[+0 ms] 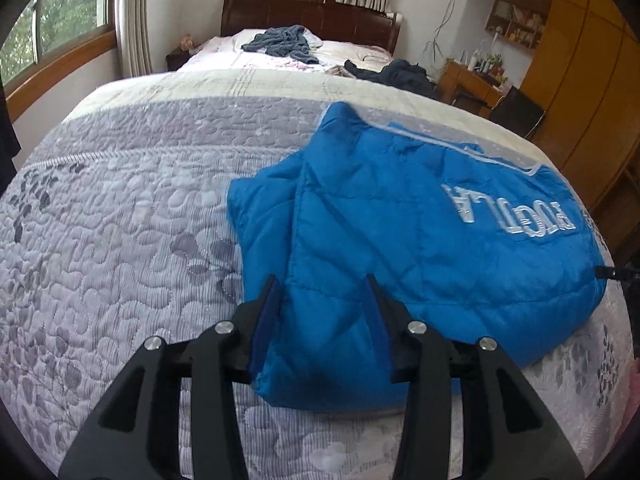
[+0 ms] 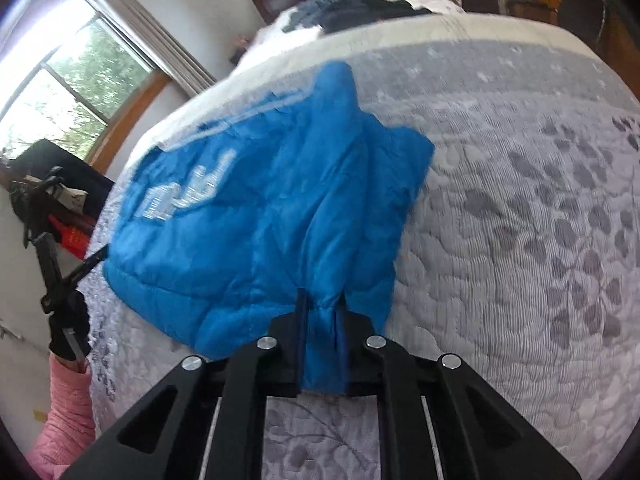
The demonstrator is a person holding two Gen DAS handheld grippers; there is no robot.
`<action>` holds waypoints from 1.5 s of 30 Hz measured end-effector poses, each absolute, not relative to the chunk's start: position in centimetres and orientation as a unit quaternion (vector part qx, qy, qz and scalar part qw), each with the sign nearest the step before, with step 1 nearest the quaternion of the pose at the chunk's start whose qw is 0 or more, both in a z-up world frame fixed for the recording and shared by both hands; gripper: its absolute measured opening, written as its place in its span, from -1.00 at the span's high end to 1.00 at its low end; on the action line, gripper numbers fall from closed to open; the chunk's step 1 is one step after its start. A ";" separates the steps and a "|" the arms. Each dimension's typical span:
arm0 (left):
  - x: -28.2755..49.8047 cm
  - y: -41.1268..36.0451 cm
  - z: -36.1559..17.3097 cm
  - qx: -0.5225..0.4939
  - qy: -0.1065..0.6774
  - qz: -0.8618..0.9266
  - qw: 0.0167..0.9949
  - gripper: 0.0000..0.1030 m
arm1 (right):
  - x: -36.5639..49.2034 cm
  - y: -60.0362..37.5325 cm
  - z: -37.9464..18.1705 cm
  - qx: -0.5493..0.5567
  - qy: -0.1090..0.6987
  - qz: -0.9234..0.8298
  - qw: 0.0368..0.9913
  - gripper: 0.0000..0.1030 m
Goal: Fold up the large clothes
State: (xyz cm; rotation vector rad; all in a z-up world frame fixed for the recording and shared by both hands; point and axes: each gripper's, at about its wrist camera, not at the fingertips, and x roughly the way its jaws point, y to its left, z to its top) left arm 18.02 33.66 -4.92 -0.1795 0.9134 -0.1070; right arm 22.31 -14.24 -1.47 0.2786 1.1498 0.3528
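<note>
- Folding the blue quilted jacket (image 1: pixel 400 248) is the step in hand; it lies partly doubled over on the grey patterned quilt (image 1: pixel 120 220) of the bed, toward the near right side in the left wrist view, its white lettering facing up.
- The left gripper (image 1: pixel 324 292) stands wide, its two fingers straddling the near edge of the jacket without pinching it.
- The right gripper (image 2: pixel 322 304) is drawn narrow and clamps a bunched piece of the jacket's near hem, the fabric running down between its fingers.
- In the right wrist view the other hand-held gripper (image 2: pixel 60 264) shows at the far left, carried by a hand in a black glove (image 2: pixel 70 332) with a pink sleeve (image 2: pixel 66 412).
- To do this well, I judge the left gripper should close on the hem level with the right one, so both corners lift evenly.
- The padding is puffy and slick, so a deep bite is safer than a fingertip pinch.
- Carry the edge low and flat toward the far side, keeping the sides aligned.
- Other dark clothes (image 1: pixel 288 42) lie well apart near the headboard.
</note>
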 end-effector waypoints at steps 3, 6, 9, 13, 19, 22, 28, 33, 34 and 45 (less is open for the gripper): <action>18.1 34.0 -5.5 -0.089 0.437 -0.052 0.893 0.14 | 22.4 -14.4 -2.7 0.131 0.548 0.162 0.810 0.77; 18.1 34.4 -5.8 -0.102 0.437 -0.053 0.892 0.14 | 22.4 -14.1 -2.7 0.124 0.548 0.160 0.812 0.76; 17.6 35.1 -5.1 -0.118 0.440 -0.054 0.889 0.16 | 22.3 -14.2 -2.0 0.127 0.541 0.165 0.815 0.66; 16.9 37.0 -3.7 -0.135 0.425 -0.051 0.894 -0.32 | 21.8 -15.6 -0.7 0.153 0.516 0.183 0.823 -0.01; 18.5 39.7 -5.2 -0.196 0.446 -0.081 0.869 -0.35 | 22.8 -18.1 -0.5 0.211 0.494 0.207 0.817 -0.51; 19.6 40.0 -6.1 -0.223 0.451 -0.109 0.857 -0.36 | 24.0 -18.6 -1.6 0.234 0.502 0.213 0.805 -0.54; 22.5 39.4 -8.1 -0.253 0.460 -0.163 0.835 -0.39 | 25.9 -19.1 -4.5 0.270 0.514 0.224 0.783 -0.55; 25.0 38.0 -9.8 -0.281 0.467 -0.200 0.814 -0.52 | 27.8 -18.6 -6.5 0.297 0.516 0.256 0.762 -0.59; 25.3 37.8 -9.9 -0.282 0.468 -0.201 0.813 -0.52 | 28.2 -18.3 -6.7 0.295 0.515 0.260 0.761 -0.59; 24.9 35.9 -8.7 -0.275 0.457 -0.173 0.828 0.48 | 28.7 -16.0 -5.7 0.300 0.497 0.281 0.764 0.30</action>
